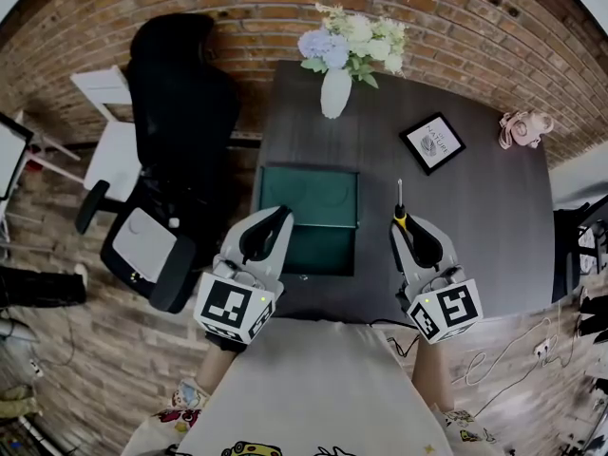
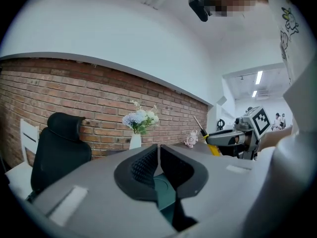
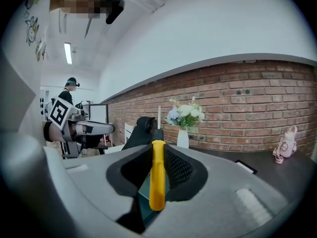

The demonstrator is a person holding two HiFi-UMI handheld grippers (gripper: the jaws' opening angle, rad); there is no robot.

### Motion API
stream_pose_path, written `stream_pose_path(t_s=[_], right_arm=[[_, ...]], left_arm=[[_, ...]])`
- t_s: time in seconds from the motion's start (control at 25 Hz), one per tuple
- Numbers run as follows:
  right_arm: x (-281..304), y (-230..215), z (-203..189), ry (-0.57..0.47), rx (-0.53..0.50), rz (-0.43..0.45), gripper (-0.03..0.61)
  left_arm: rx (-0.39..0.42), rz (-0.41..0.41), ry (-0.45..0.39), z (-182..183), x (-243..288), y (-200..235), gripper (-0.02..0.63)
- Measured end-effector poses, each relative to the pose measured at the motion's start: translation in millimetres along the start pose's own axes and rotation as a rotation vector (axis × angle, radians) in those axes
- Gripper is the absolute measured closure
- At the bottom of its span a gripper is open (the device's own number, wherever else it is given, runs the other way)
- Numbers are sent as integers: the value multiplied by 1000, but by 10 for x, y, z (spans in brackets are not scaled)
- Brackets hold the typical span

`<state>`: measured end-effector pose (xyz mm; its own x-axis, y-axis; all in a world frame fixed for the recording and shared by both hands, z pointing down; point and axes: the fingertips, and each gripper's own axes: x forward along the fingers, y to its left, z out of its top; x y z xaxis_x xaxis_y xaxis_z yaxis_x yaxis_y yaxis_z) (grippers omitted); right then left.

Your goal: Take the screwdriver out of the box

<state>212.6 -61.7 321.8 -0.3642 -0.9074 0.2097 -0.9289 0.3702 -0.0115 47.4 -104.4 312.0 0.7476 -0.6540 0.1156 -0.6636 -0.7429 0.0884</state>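
Note:
A screwdriver [image 1: 400, 207] with a yellow handle and a thin metal shaft is clamped in my right gripper [image 1: 404, 224], held in the air to the right of the box. In the right gripper view the screwdriver [image 3: 157, 175] stands upright between the pads, shaft pointing away. The dark green box [image 1: 309, 218] lies open on the table between the two grippers. My left gripper [image 1: 281, 215] hovers over the box's left side, its jaws drawn together with nothing between them. The left gripper view shows green box [image 2: 163, 190] below its closed tips [image 2: 158, 150].
On the dark table [image 1: 475, 226] stand a white vase of flowers [image 1: 335, 88], a framed picture [image 1: 432, 142] and a pink figure [image 1: 522, 126]. A black office chair [image 1: 180, 131] sits at the table's left. Cables [image 1: 513, 359] lie on the floor at the right.

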Motion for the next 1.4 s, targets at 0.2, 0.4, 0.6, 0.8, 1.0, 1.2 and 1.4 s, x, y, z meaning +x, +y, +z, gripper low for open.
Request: stream_pose_path(t_s=[0.2,0.4,0.6,0.8,1.0,1.2,1.4], right_arm=[[-36,51,-16,-19,18,15,503],[-36,41,30,-42,23,24,503],[-28,19,49,-56,38,26,503],[-5,21,29,-53,49,35,503],[15,45,12,-50,54,39,503],[22,50,5,-46,60,42,503],[38,72,-8,-42,62,45,503]], left_arm=[[-13,10,-5,19,-36,7,615],[-23,22,-8,11,-70,13,615],[-28,38,-9,-8,-103,31,615],[-40,47,-5,-35,-122,54,615],[-42,50,-4,-44,-125,78,615],[-43,51,2,-54,-120,81,615],[-44,48,0,-49,-113,84,615]])
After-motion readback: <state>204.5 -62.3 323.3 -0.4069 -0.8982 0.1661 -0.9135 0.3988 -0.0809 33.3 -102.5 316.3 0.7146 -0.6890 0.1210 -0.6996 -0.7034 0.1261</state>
